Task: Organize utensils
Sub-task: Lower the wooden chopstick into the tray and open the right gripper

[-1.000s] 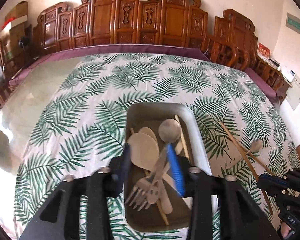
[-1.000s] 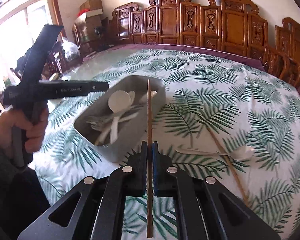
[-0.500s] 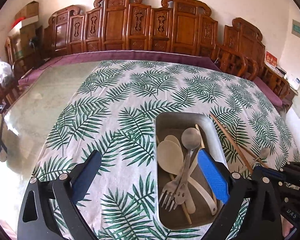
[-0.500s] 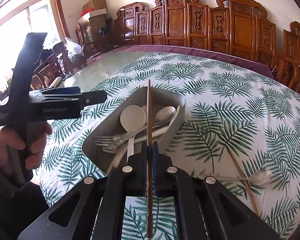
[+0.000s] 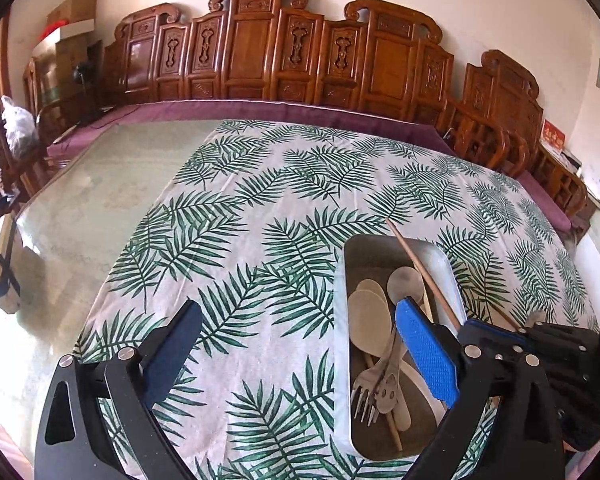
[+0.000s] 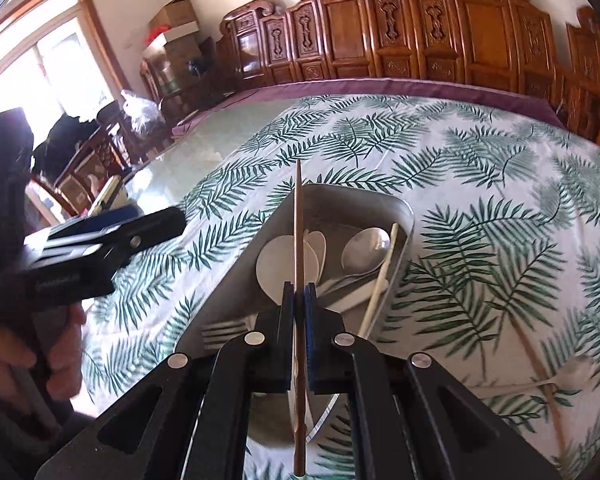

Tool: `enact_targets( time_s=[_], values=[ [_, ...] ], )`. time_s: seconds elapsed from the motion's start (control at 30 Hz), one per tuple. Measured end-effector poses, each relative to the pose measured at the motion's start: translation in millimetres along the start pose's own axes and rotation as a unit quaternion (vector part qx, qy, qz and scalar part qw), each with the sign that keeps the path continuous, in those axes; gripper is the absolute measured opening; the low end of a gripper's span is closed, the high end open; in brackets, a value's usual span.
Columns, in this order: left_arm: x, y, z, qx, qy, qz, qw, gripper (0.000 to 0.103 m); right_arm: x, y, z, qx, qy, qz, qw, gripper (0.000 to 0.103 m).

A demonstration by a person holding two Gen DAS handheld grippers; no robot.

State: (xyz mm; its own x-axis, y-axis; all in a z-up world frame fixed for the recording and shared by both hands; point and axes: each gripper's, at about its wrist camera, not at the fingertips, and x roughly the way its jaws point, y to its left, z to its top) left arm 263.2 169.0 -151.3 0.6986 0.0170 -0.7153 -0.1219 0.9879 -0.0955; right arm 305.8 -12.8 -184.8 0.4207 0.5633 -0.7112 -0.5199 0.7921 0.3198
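Pinching a brown chopstick (image 6: 299, 240) flat between its pads, the right claw (image 6: 299, 300) tilts down over the grey tray (image 6: 404, 216), the stick reaching across spoons and forks that lie inside. The left claw (image 5: 300, 344), gripped by a hand (image 6: 40, 356), has just been opening and stands spread wide with nothing between its jaws, one blue pad over the tray's near edge. A leaf-print cloth (image 5: 260, 208) covers part of the counter; another chopstick (image 6: 540, 364) and a white spoon (image 6: 568, 370) lie beside the tray. Carved wooden chairs (image 5: 260, 48) line the far edge. Writing on the claw is unreadable.
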Motion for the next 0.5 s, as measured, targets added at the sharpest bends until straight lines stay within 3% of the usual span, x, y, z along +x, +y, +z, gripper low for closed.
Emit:
enact_targets(
  time_s=[0.27, 0.5],
  values=[
    [-0.3, 2.6, 0.3, -0.003, 0.000, 0.000, 1.0000, 0.094, 22.1, -6.8, 9.7, 0.047, 0.001, 0.015, 0.999, 0.006],
    [0.0, 1.7, 0.5, -0.003, 0.000, 0.000, 1.0000, 0.094, 33.2, -3.4, -6.4, 0.037, 0.013, -0.006, 0.999, 0.006]
  ],
)
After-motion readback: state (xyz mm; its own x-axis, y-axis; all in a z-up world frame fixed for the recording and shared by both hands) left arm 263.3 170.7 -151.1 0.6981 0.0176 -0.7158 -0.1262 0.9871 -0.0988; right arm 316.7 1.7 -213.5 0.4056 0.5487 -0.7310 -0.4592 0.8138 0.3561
